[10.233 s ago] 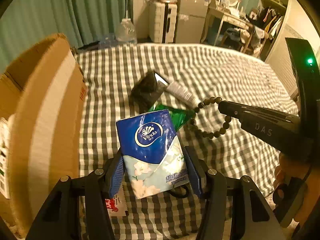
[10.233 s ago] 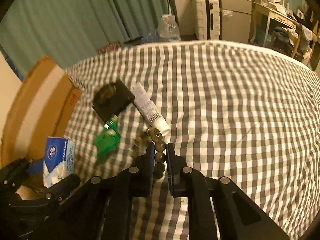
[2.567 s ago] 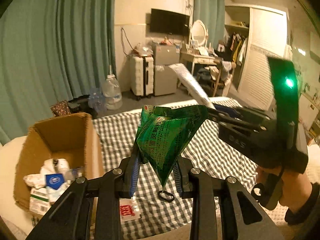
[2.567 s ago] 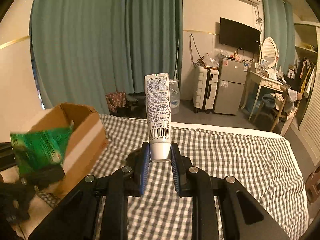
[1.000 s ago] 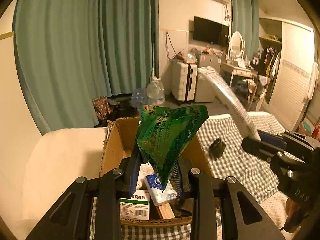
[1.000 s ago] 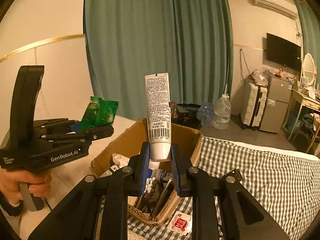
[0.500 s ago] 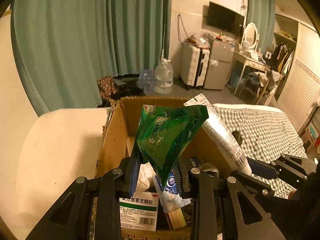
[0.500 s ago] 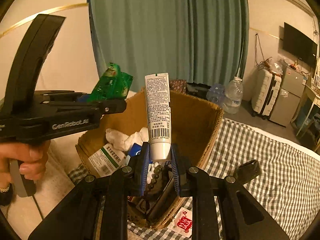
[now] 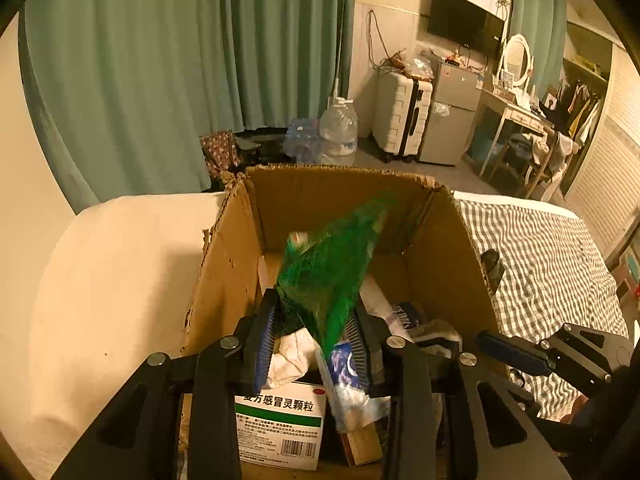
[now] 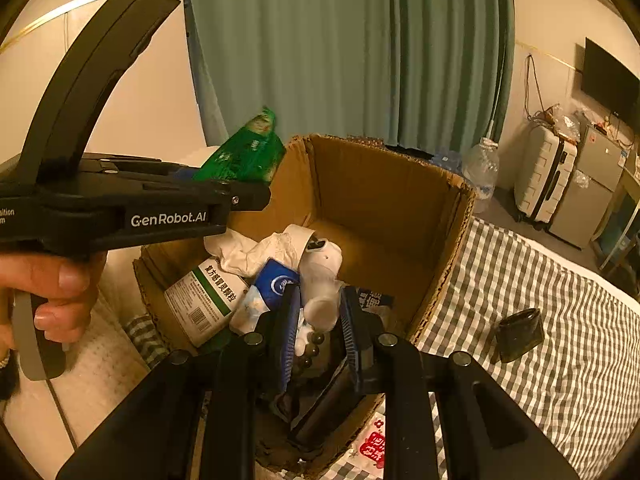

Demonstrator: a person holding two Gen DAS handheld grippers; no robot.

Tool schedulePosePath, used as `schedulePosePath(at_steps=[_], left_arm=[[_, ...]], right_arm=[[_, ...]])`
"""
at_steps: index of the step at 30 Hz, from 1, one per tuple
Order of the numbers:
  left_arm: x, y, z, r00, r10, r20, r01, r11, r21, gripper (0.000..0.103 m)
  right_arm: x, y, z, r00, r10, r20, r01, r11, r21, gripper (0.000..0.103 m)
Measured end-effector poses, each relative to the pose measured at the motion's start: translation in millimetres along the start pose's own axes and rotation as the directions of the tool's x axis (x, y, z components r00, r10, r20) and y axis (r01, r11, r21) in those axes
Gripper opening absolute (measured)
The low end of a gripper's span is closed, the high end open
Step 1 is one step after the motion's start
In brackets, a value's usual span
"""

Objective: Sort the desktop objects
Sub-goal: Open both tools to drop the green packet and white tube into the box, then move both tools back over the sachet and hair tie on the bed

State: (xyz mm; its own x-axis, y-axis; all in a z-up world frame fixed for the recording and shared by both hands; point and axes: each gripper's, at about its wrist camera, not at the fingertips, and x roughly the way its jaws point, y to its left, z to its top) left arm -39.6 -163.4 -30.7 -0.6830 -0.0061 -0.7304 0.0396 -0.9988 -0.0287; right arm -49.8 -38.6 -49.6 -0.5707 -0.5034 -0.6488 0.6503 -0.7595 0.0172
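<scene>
Both grippers hover over an open cardboard box (image 9: 432, 240) (image 10: 380, 184). My left gripper (image 9: 314, 332) has its jaws spread; the green snack bag (image 9: 332, 264) is blurred and tipping forward between them, over the box. It also shows in the right wrist view (image 10: 244, 152). My right gripper (image 10: 318, 316) is open; the white tube (image 10: 322, 280) is blurred and dropping between its fingers into the box. The box holds a blue tissue pack (image 10: 268, 292), a white-green medicine carton (image 9: 280, 424), a bead bracelet (image 10: 310, 350) and white cloth (image 10: 256, 248).
A black wallet-like object (image 10: 520, 334) lies on the checked bedcover (image 10: 540, 308) right of the box. A red-and-white sachet (image 10: 372, 446) lies by the box's near corner. A cream cushion (image 9: 112, 280) is left of the box. Curtains, a suitcase and a water jug stand behind.
Both grippers' jaws have spread. The green bag has begun to tip out of the left one, and the white tube has dropped from upright in the right one down towards the box.
</scene>
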Motion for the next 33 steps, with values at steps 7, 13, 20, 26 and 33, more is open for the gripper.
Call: schedulePosePath(at_steps=[7,13,20,26,33], left_arm=[[-28,-7,7,0.995,0.015,0.102,-0.016,1.0,0.013,0.057],[-50,-18,8,0.982,0.043,0.184,-0.049,0.998,0.028,0.074],[-66,-22,7,0.971,0.069,0.23,-0.074,0.997,0.014,0.083],[-88,-30,7,0.958,0.07,0.278,-0.075,0.997,0.006,0.089],[-119,-48,6,0.939,0.076,0.336,-0.078,0.997,-0.006,0.098]], right_arm=[[-21,-14,6,0.996,-0.042,0.077,0.037,0.997,0.065,0.042],[-53,-21,7,0.983,-0.088,0.159,0.074,0.993,0.096,0.048],[-89,-28,12,0.966,-0.128,0.225,0.101,0.987,0.126,0.052],[-115,-34,16,0.951,-0.15,0.269,0.109,0.981,0.159,0.06],[-156,-43,20,0.928,-0.172,0.331,0.112,0.975,0.193,0.071]])
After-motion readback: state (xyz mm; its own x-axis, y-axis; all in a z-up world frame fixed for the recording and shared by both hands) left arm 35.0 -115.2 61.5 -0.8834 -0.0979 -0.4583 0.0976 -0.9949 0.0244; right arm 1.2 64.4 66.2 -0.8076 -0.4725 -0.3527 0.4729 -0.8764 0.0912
